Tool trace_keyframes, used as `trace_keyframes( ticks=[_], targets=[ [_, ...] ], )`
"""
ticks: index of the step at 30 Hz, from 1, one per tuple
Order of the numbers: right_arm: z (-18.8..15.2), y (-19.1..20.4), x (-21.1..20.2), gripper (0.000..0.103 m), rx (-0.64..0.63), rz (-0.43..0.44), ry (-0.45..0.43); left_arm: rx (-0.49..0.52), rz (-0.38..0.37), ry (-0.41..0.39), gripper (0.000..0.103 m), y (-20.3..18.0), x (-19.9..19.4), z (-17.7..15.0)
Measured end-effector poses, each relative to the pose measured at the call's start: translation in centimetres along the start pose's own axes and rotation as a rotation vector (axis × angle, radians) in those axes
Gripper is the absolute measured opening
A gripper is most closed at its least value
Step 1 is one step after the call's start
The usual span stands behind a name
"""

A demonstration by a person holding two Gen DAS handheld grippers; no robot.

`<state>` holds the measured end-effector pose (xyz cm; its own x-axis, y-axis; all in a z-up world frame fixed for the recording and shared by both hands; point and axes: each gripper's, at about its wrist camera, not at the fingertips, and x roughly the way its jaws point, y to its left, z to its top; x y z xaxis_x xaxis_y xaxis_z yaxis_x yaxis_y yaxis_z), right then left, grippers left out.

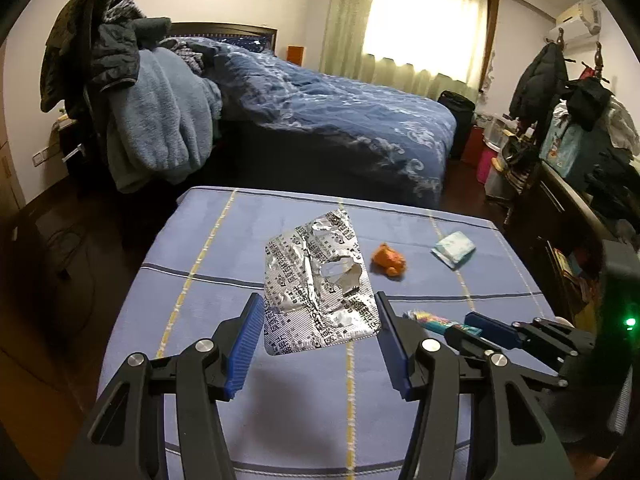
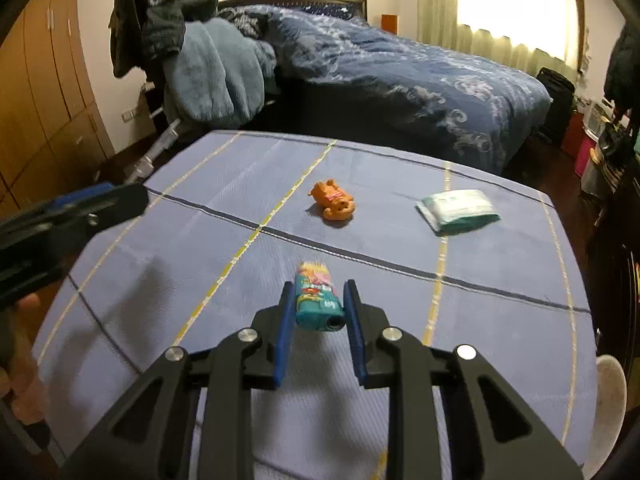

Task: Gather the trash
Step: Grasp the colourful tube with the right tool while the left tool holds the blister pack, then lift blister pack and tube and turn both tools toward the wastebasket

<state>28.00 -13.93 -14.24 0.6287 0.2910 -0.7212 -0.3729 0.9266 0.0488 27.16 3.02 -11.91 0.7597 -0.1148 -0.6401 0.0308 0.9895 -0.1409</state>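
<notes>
Over blue checked cloth surface: left gripper pinching crumpled silver foil blister sheet; right gripper pinching teal printed wrapper. Orange toy at 12 o'clock, pale tissue packet at 2 o'clock lying uncollected.

My left gripper clamps a crumpled foil blister sheet, lifted off the blue checked surface. Beyond it: orange toy, tissue pack. At right, my right gripper pinches a colourful wrapper.
</notes>
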Motion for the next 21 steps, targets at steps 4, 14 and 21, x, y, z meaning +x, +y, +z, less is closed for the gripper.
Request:
trace_keyframes(
  ticks=[4, 14, 21],
  targets=[
    [-0.8, -0.9, -2.5, 0.025, 0.035, 0.010, -0.037, 0.013, -0.019, -0.001, 0.056, -1.1, -0.6, -0.3],
    [-2.6, -3.6, -8.4, 0.020, 0.101, -0.002, -0.117, 0.062, -0.073, -0.008, 0.056, -4.6, -1.8, -0.7],
    [-4.7, -5.3, -12.2, 0.020, 0.128, -0.031, -0.155, 0.103, -0.129, -0.008, 0.056, -7.7, -2.8, -1.4]
  ],
)
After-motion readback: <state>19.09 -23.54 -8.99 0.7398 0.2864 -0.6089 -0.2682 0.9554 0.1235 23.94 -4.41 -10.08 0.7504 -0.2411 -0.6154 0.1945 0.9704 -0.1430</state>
